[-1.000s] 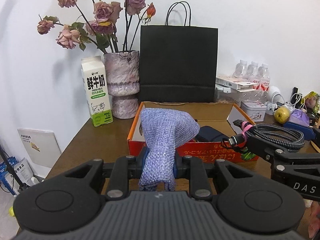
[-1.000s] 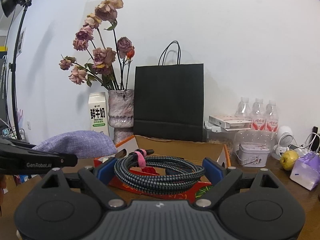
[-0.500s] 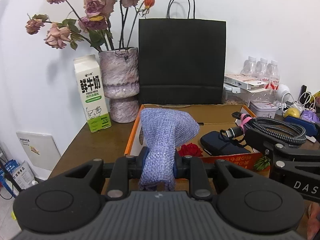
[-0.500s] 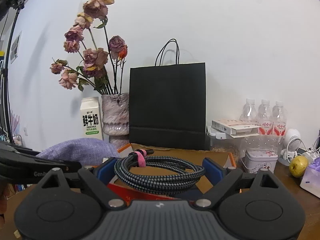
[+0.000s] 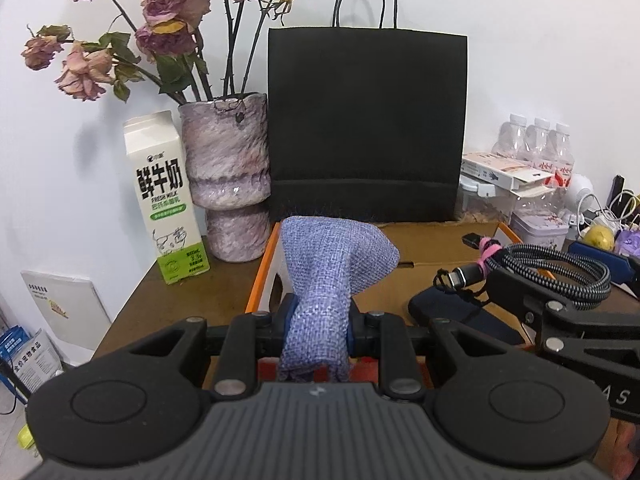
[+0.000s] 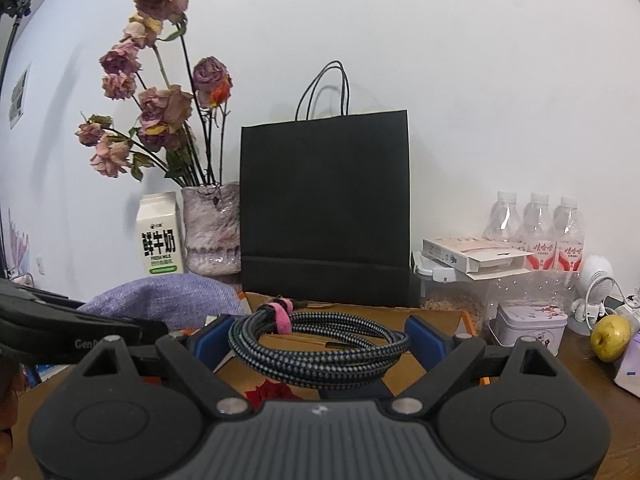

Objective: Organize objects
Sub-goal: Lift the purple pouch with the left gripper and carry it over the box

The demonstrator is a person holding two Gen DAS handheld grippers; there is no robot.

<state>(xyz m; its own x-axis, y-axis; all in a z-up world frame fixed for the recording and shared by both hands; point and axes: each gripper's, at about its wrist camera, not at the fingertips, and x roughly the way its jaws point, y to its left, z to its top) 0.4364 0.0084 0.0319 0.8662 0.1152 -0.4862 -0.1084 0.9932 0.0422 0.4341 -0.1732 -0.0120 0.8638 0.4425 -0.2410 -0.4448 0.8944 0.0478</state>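
Note:
My left gripper (image 5: 318,320) is shut on a purple woven cloth pouch (image 5: 328,268) and holds it over the left front of an open orange cardboard box (image 5: 440,236). My right gripper (image 6: 320,336) is shut on a coiled braided black cable (image 6: 320,344) tied with a pink strap, held above the same box (image 6: 436,314). The cable also shows at the right of the left wrist view (image 5: 552,268). The pouch shows at the left of the right wrist view (image 6: 168,296). A dark blue case (image 5: 460,316) and a red flower (image 6: 272,394) lie in the box.
A black paper bag (image 5: 366,124) stands behind the box. A milk carton (image 5: 164,200) and a vase of dried roses (image 5: 228,176) stand to its left. Water bottles (image 6: 536,232), a tin (image 6: 530,326), a clear container, a yellow fruit (image 6: 610,338) and chargers crowd the right.
Both grippers have moved forward and up over the box, each still holding its object. The bag and vase look nearer, and the box interior shows more.

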